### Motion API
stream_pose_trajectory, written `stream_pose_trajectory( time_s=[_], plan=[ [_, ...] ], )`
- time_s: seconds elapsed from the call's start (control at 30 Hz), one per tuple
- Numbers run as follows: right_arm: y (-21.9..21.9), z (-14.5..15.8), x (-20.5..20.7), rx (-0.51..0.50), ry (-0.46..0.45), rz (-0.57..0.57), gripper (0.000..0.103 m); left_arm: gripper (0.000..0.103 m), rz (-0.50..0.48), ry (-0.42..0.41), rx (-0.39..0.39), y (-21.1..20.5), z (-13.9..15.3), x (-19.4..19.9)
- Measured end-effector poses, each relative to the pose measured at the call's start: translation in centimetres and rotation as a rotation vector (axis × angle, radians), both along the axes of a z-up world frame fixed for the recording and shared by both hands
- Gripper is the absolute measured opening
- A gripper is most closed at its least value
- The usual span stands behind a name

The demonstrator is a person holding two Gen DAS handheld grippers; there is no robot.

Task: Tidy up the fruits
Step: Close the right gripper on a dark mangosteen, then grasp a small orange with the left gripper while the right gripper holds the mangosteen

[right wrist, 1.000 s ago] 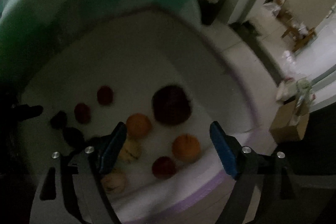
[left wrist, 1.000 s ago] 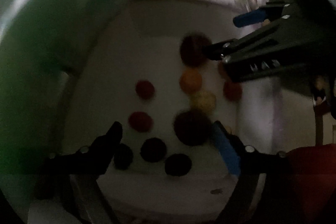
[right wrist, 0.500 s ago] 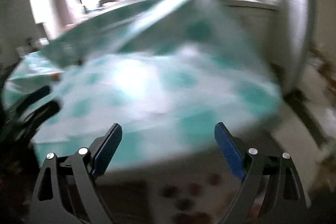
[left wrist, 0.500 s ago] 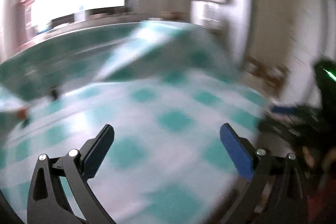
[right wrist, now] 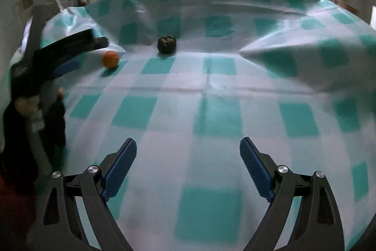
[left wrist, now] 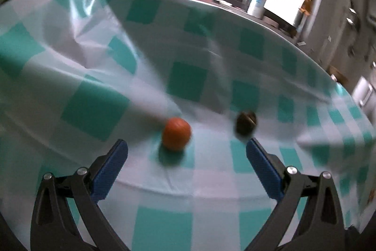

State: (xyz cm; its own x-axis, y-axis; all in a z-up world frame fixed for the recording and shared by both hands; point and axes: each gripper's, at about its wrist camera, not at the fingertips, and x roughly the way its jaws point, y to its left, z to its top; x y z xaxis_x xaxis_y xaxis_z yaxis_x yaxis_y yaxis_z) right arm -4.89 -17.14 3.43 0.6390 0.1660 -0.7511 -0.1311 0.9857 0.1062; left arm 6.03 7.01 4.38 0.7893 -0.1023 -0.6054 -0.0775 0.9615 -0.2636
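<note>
- Fingers of the left gripper stand spread wide with nothing between them, their blue pads low in the left wrist view, above the near part of the surface.
- Fingers of the right gripper are likewise parted and empty, the ribbed blue pads hanging over bare cloth.
- Under both lies a checked tablecloth, teal squares on white, with a crease running across it and raised folds at the right and at the back left.
- Just beyond the left gripper's fingertips, slightly left of the middle of the gap, sits an orange fruit on the cloth; it is not touched by either finger.
- To its right, near the right finger's tip but apart from it, lies a dark brownish fruit, blurred, so its kind cannot be told.
- From the right wrist view the same two lie well ahead and to the left: the orange fruit close beside the left gripper's black body, and the dark fruit apart from it to the right, in front of a fold in the cloth.
- Behind the surface's far edge stand a white bottle with a blue label, a pink column and a bright window.
</note>
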Motion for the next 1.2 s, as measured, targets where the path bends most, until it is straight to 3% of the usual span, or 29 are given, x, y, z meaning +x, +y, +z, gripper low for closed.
stream_pose_trajectory(
  time_s=[0.17,0.3,0.6,0.67,0.77,0.87,1.0,1.2],
  plan=[
    [2.1,-0.3,7.1,0.02,0.009,-0.01,0.087,0.101,-0.02,0.031,-0.045,0.9,-1.5,-0.2],
    [4.1,-1.3,12.8,0.03,0.028,-0.002,0.086,0.101,-0.008,0.047,-0.036,1.4,-2.2,0.1],
    [7.3,-2.3,21.9,0.01,0.047,0.006,0.072,0.101,-0.023,0.073,-0.054,1.6,-2.9,0.5],
    [7.9,-2.3,22.2,-0.035,0.04,0.004,0.072,0.101,-0.023,0.075,-0.056,1.6,-3.0,0.6],
    [8.4,-2.1,22.1,-0.084,0.016,0.003,0.044,0.101,-0.024,0.077,-0.054,1.5,-3.0,0.7],
    [7.6,-1.9,20.7,-0.092,-0.003,-0.013,0.041,0.101,-0.026,0.074,-0.055,1.5,-3.0,0.6],
    [5.0,-1.0,16.8,-0.007,-0.061,-0.064,0.041,0.101,-0.026,0.076,-0.06,1.5,-3.1,0.6],
    [-1.6,-1.7,12.9,0.279,-0.082,-0.191,0.041,0.101,-0.029,0.087,-0.037,1.0,-3.1,0.7]
  ],
)
